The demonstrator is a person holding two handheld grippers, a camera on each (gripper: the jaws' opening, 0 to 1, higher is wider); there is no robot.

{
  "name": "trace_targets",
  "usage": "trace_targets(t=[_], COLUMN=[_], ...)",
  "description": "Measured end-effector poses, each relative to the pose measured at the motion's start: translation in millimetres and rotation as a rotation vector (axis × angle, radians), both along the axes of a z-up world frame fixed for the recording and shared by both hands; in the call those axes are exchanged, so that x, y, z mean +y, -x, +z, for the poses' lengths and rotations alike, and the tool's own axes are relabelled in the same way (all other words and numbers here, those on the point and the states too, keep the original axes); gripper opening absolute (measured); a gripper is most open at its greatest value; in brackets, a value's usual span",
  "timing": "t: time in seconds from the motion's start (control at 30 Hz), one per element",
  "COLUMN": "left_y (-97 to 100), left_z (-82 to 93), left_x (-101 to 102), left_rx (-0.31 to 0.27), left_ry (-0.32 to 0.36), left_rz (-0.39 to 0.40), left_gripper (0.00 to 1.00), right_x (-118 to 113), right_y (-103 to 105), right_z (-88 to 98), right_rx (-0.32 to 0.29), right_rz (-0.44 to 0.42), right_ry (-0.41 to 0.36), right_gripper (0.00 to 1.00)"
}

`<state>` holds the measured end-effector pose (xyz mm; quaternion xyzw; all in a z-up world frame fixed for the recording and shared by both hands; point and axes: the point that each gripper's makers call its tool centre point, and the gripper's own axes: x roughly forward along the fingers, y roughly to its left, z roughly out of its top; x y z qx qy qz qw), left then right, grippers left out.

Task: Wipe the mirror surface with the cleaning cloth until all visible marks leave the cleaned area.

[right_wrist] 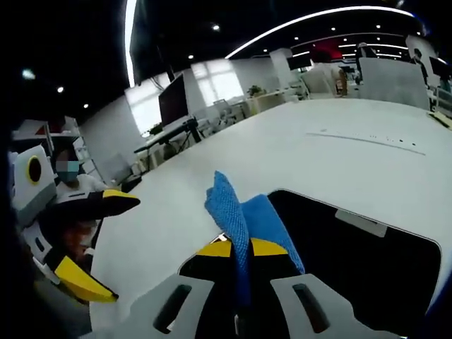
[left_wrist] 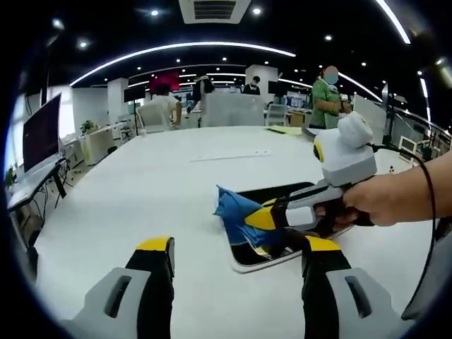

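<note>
Ahead of the left gripper (left_wrist: 239, 256), just past its two yellow-tipped jaws, lies the mirror (left_wrist: 282, 226), a dark rectangular slab flat on the white table (left_wrist: 141, 191). The left gripper's jaws stand wide apart with nothing between them, hovering over bare tabletop short of the mirror's near edge. Coming in from the right of the left gripper view, the right gripper (left_wrist: 272, 219) reaches down onto the mirror, a hand (left_wrist: 385, 201) wrapped around its grip, and the blue cleaning cloth (left_wrist: 236, 212) bunches at its tip, draped over the mirror's near-left corner.

From the right gripper's own camera, its jaws are pressed together around the cleaning cloth (right_wrist: 244, 212); the yellow tips of the right gripper (right_wrist: 240, 248) pinch a fold that rises straight up between them and fans out forward. Directly beyond and to the right of those jaws spreads the mirror (right_wrist: 353, 261), its dark surface reflecting the ceiling, with the cloth resting on its near-left part. To the left of the right gripper, well apart from it, the left gripper (right_wrist: 99, 240) shows with its jaws spread open, one above the other in this tilted view.

Far beyond both tools, across the table, stand a monitor (left_wrist: 42, 134), chairs and several people.
</note>
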<state>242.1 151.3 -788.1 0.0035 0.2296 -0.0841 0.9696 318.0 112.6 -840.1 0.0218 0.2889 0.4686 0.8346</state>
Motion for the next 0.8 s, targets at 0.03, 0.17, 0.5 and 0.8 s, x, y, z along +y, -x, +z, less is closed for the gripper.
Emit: trace_targets(t=[0.03, 0.17, 0.5, 0.8], left_y=[0.5, 0.4, 1.1, 1.8], left_z=[0.2, 0.6, 0.1, 0.9], left_x=[0, 0, 0, -1], left_rx=[0.001, -0.001, 0.002, 0.003], left_ry=[0.000, -0.004, -0.015, -0.015], left_rz=[0.000, -0.001, -0.002, -0.005], left_gripper=[0.73, 0.73, 0.73, 0.73], right_x=[0, 0, -1, -1], right_y=[0, 3, 11, 21], right_z=[0.0, 0.1, 0.8, 1.3], right_rx=[0.001, 0.002, 0.014, 0.024], right_rz=[0.000, 0.005, 0.029, 0.063], right_ry=[-0.001, -0.004, -0.009, -0.016], right_gripper=[0.03, 0.03, 0.03, 0.03])
